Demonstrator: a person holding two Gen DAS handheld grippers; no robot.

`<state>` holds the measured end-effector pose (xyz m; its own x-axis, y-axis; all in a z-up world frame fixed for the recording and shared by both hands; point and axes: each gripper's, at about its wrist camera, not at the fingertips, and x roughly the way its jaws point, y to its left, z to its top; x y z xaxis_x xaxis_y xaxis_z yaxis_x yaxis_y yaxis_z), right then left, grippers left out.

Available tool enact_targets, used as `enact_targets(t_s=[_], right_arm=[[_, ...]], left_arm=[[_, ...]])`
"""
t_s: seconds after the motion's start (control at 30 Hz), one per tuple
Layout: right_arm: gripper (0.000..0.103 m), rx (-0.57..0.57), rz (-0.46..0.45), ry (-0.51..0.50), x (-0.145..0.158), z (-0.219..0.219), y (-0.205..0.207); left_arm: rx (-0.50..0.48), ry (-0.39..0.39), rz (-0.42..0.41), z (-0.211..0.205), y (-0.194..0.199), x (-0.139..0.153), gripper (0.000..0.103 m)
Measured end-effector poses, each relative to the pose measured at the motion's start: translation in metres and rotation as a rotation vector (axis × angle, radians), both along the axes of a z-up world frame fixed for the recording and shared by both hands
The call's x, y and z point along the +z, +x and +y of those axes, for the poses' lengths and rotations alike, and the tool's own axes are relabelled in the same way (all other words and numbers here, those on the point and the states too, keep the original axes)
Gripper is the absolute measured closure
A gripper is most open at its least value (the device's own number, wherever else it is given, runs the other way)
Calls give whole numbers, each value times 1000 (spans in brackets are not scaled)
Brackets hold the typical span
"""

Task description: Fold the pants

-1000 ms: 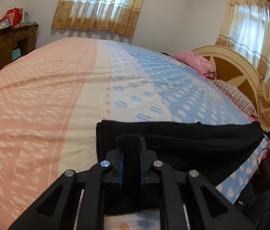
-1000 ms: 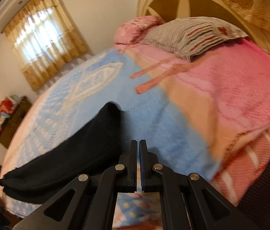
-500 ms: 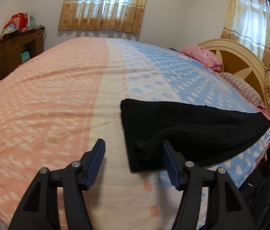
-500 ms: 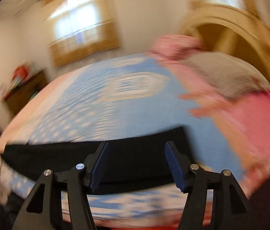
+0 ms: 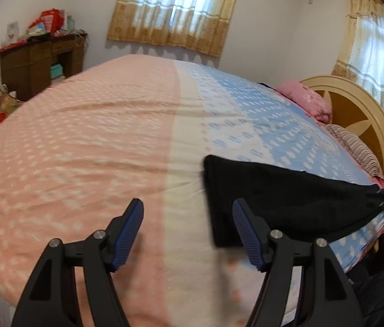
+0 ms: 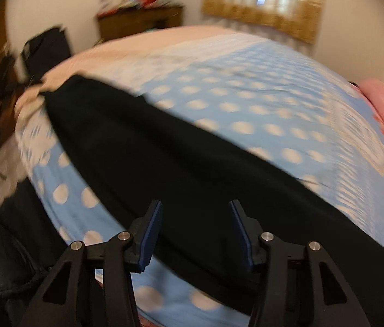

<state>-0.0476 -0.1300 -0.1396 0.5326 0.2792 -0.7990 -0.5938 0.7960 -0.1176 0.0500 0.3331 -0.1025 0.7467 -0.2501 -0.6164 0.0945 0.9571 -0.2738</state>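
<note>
Black pants (image 5: 287, 199) lie folded in a long strip near the front edge of the pink, white and blue bedsheet (image 5: 96, 141). My left gripper (image 5: 188, 218) hovers just left of the strip's near end. Its jaws are opening and only bedsheet shows between them, while the right finger (image 5: 246, 231) overlaps the cloth's edge. In the blurred right wrist view the pants (image 6: 192, 163) run across the frame beneath my right gripper (image 6: 196, 215). Those jaws are closing, with black cloth behind the gap and the pads not pressing on it.
A pink pillow (image 5: 305, 100), a striped pillow (image 5: 355, 141) and a wooden headboard (image 5: 355, 109) stand at the bed's right end. A brown cabinet (image 5: 39, 65) with clutter stands against the far wall. Dark things (image 6: 6, 245) lie beside the bed's front edge.
Left gripper let go of the pants' end, opened and drew away to the left. Right gripper went from shut to open, swung fast from the pillow end and now hangs over the pants.
</note>
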Motion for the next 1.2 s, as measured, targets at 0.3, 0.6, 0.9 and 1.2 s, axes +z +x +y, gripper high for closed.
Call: enact_targets(t_s=[0.3, 0.6, 0.9, 1.2], right_arm=[[51, 115, 13, -72, -22, 47, 5], [53, 134, 14, -67, -27, 51, 6], [59, 187, 23, -67, -37, 67, 2], [99, 224, 19, -39, -28, 70, -11]], left_arm=[[-64, -25, 139, -29, 58, -17, 43], [-91, 18, 145, -42, 71, -11, 88], [-56, 22, 131, -42, 81, -10, 91], [-46, -23, 140, -36, 82, -17, 91]])
